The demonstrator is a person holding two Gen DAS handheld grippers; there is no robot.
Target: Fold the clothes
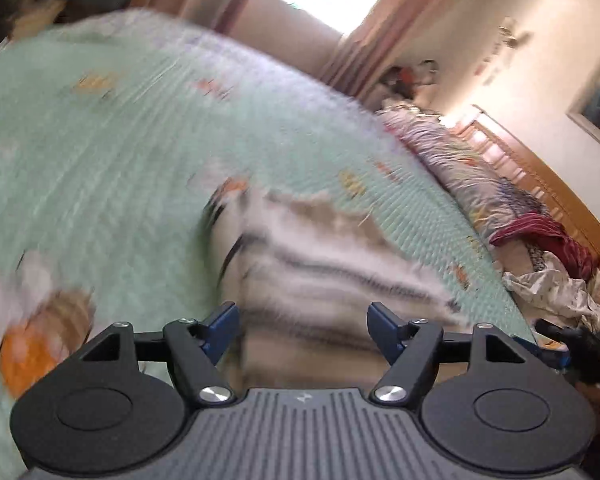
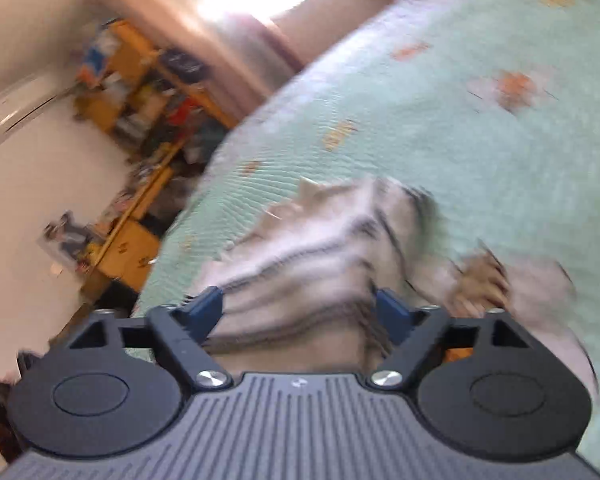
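**Striped garment lying ahead of both open grippers**

Ahead of the left gripper (image 1: 302,328), in the left wrist view, a folded striped garment (image 1: 324,268) is lying on the pale green quilted bedspread (image 1: 120,152). Its near edge is showing in the gap between the jaws, which are standing wide apart and gripping nothing; the blue pads (image 1: 222,330) are pressing on no cloth. Left of the jaws, a blurred cloth with an orange patch (image 1: 28,344) is resting on the bedspread. Far off to the right of the jaws, a heap of crumpled clothes (image 1: 556,280) (dark red on top, white below) is sitting by the wooden headboard (image 1: 540,176).

Between and beyond the jaws of the right gripper (image 2: 300,316), in the right wrist view, the same striped garment (image 2: 312,252) is lying on the bedspread (image 2: 440,128). These jaws are also standing released, with the cloth loose in front of them. Right of the jaws, another blurred pale cloth (image 2: 540,292) is lying just beside the garment. Left of the jaws, beyond the bed's edge, cluttered yellow shelves (image 2: 140,92) are standing against the wall.
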